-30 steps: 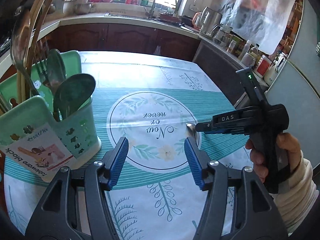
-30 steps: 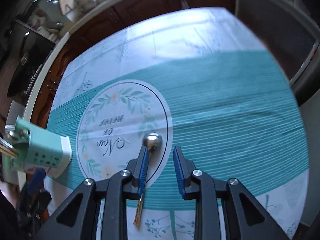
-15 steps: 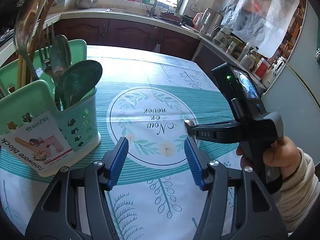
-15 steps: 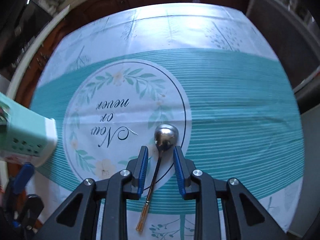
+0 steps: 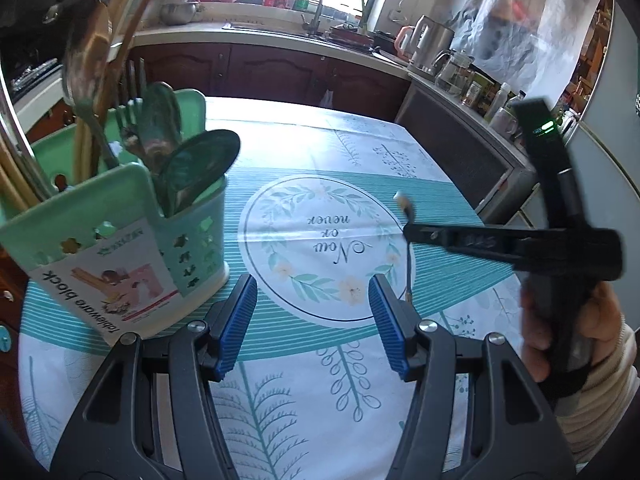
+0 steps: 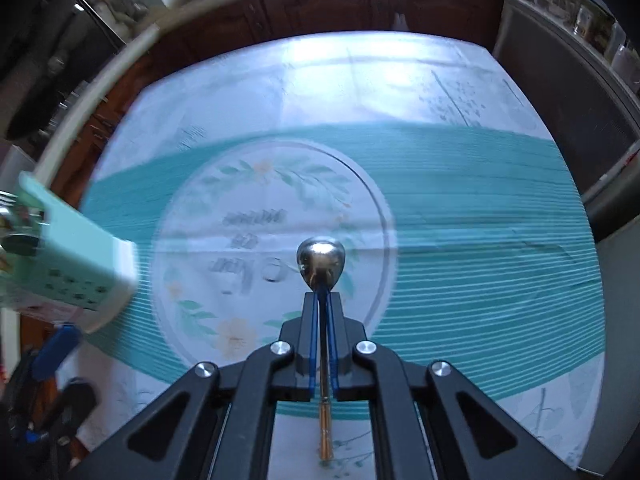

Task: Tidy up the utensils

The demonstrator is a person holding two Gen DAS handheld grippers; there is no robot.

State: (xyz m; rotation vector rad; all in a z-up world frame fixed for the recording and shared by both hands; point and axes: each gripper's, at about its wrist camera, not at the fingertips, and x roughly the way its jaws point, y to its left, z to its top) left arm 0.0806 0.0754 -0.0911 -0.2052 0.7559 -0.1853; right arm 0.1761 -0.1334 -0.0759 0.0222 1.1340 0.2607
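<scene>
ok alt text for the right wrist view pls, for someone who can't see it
The right gripper is shut on the thin handle of a small metal spoon, its bowl pointing away from the camera over a teal and white tablecloth with a leafy circle design. A mint green utensil holder sits at the left edge, and dark wooden cabinets run behind the table.

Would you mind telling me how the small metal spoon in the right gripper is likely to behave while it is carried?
The spoon looks like thin polished metal, so probably stiff and light. The right gripper pinches only its narrow neck, so it may pivot or slip on that smooth surface. The long handle hangs behind the pads, which could make it swing when tilted towards the holder.
</scene>
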